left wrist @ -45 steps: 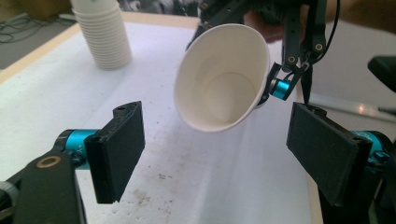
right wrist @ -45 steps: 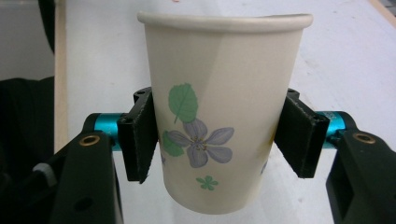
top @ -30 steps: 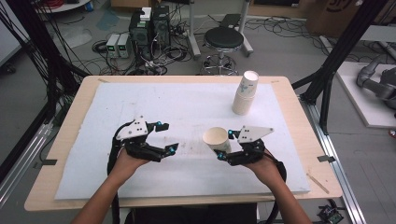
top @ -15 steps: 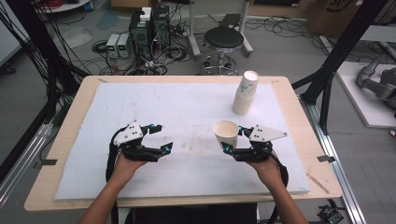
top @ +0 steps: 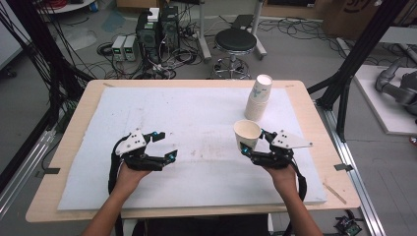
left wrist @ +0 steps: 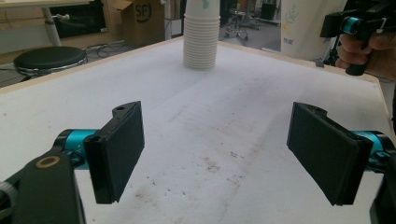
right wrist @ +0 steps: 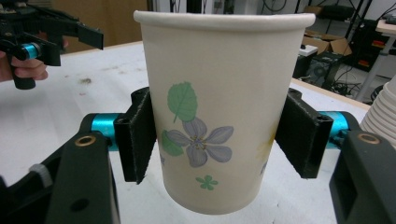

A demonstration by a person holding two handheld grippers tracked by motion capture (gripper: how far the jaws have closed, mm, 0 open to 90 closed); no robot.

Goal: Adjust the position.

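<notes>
At the near left of the white foam-covered wooden table [top: 196, 113], a person's left hand [top: 129, 173] is holding the left gripper [top: 164, 146] low over the mat, its two black jaws standing spread wide with nothing but bare, lightly stained mat between them; in the left gripper view the black pads [left wrist: 119, 149] are framing the empty surface.

Toward the near right, the right hand [top: 284, 175] is gripping the right gripper [top: 249, 143], whose jaws are pinching a single white paper cup printed with a green leaf and a lilac flower [right wrist: 224, 112]. The cup [top: 247, 134] is standing upright with its open mouth facing up, clamped on both sides by the black pads [right wrist: 136, 135], and its base is hanging clear of the table in the right gripper view.

Just beyond it, at the far right of the mat, a tall stack of matching white paper cups [top: 258, 97] is standing upright; in the left gripper view, the stack [left wrist: 201, 35] is rising at the far edge.
</notes>
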